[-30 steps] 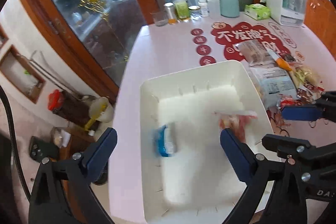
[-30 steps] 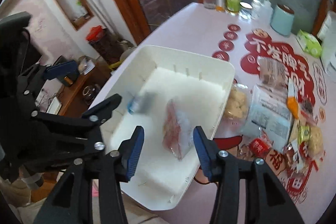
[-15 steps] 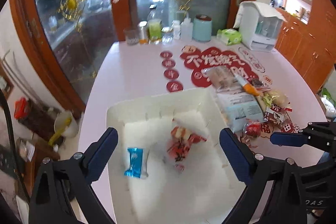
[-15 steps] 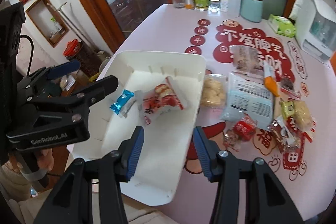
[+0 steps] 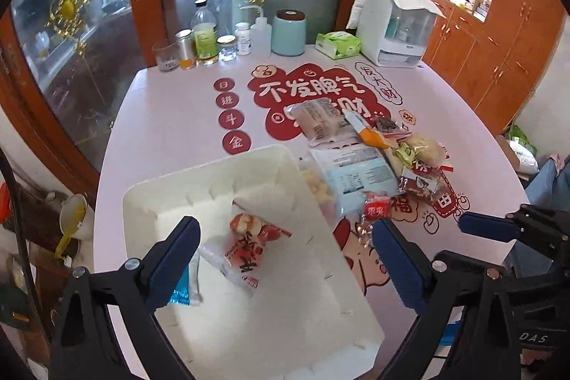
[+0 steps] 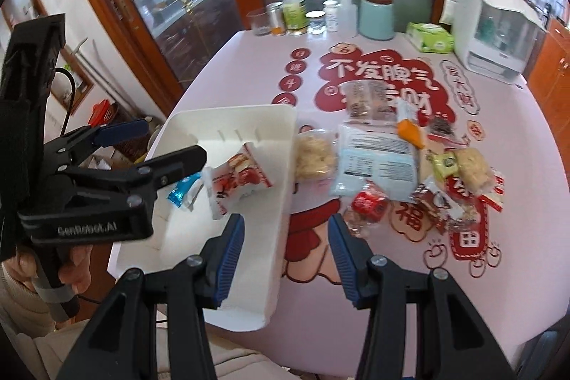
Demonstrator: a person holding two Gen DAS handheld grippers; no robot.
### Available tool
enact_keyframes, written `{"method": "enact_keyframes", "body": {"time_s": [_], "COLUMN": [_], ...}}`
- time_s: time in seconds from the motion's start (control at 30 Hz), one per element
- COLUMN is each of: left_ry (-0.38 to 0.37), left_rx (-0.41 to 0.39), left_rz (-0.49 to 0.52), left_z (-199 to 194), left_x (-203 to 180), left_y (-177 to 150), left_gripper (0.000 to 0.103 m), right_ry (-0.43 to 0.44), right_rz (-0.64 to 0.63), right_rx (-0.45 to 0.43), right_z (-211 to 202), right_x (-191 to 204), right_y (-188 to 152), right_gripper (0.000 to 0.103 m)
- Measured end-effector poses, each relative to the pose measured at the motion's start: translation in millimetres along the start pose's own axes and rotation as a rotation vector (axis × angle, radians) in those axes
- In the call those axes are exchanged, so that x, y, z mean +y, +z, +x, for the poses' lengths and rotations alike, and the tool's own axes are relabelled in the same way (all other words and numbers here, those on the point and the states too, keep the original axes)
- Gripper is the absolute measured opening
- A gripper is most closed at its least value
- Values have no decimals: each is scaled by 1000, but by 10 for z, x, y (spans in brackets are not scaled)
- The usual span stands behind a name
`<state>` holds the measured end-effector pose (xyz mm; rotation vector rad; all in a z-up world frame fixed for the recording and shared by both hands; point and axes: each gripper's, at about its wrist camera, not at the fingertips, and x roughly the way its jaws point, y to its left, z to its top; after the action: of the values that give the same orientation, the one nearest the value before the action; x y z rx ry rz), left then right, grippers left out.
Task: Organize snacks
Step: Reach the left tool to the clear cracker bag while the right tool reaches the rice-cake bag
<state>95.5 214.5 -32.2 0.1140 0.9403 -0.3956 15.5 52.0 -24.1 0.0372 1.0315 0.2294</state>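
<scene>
A white bin point(image 5: 213, 173) point(image 6: 285, 166) stands at the table's near left. In it lie a red snack packet point(image 5: 249, 246) point(image 6: 242, 180) and a small blue packet point(image 5: 183, 287) point(image 6: 183, 189). My left gripper point(image 5: 285, 259) is open and empty above the bin; it also shows in the right wrist view point(image 6: 156, 145). My right gripper point(image 6: 286, 248) is open and empty over the bin's right wall; one of its fingers point(image 5: 484, 227) shows in the left wrist view. Loose snacks lie right of the bin: a pale blue bag point(image 5: 359, 171) point(image 6: 377, 159), a small red packet point(image 5: 377, 207) point(image 6: 367, 202).
More snacks lie on the red-printed table: a clear bag of puffs point(image 6: 315, 154), an orange tube point(image 6: 409, 127), a grey packet point(image 5: 320, 121). At the back stand bottles and jars point(image 5: 205, 34), a teal canister point(image 5: 288, 32), tissues point(image 5: 338, 45) and a white appliance point(image 5: 395, 24).
The right gripper let go of the red packet, which now lies in the bin. Both grippers have pulled back and swung right, toward the loose snacks.
</scene>
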Motion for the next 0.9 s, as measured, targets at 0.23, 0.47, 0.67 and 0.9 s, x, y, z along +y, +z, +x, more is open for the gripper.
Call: {"method": "enact_keyframes", "body": {"time_s": [0.23,0.47,0.67,0.9], "left_ry": [15,41,38,140], "left_rx": [-49,-68,-31,28], "left_rz": [87,116,52,-15], "left_z": [-22,36,335,1068], "left_x": [-412,-812,-1116,-1433], "left_y": [313,734,1133,1482], "left_gripper": [97,97,97,97], "right_ry": [-86,-143,-159,-143], "right_rz": [24,59,62,92], "right_rx": [-42,-99,-108,-63], "right_z": [-239,-467,-451,-128], "right_x": [-392,-986,-1575,-2378], "right_y": [59,222,394,580], "right_gripper": [49,49,49,49]}}
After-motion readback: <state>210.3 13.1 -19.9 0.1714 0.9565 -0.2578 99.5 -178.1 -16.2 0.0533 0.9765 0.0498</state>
